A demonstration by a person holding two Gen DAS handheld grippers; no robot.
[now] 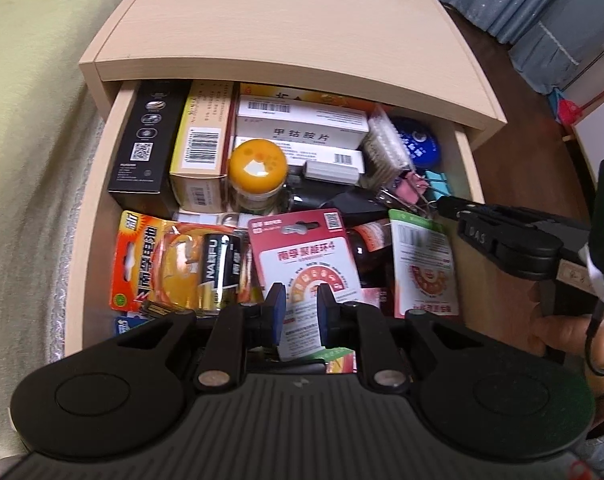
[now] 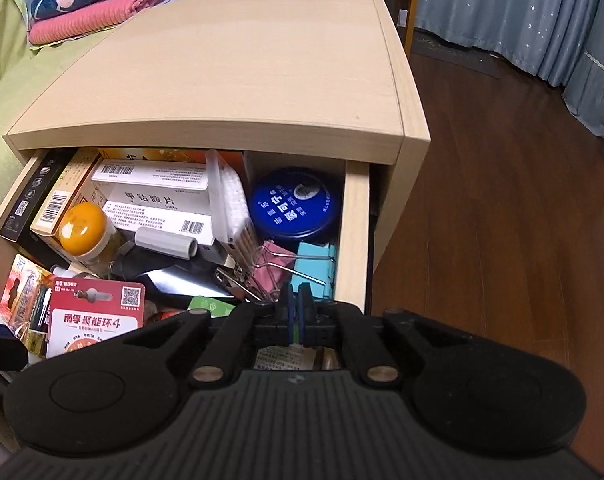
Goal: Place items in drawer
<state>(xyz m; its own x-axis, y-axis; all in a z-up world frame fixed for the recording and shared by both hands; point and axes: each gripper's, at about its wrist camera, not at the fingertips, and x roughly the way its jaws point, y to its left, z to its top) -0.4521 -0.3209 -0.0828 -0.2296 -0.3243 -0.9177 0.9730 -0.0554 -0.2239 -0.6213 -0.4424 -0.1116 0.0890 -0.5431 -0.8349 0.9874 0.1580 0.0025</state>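
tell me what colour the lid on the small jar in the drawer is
Orange-yellow lid, with a pale glare patch; the left wrist view shows it best.

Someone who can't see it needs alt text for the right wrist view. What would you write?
An open wooden drawer crammed with medicine boxes, an orange-capped bottle, a blue tin and binder clips. The right gripper, nearly closed, hovers above its front right corner.

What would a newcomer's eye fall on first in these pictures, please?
Probably the open drawer, crammed with boxes and packets. The yellow-capped jar stands near its middle, and the round blue tin sits at the back right. The left gripper hovers over a red battery card.
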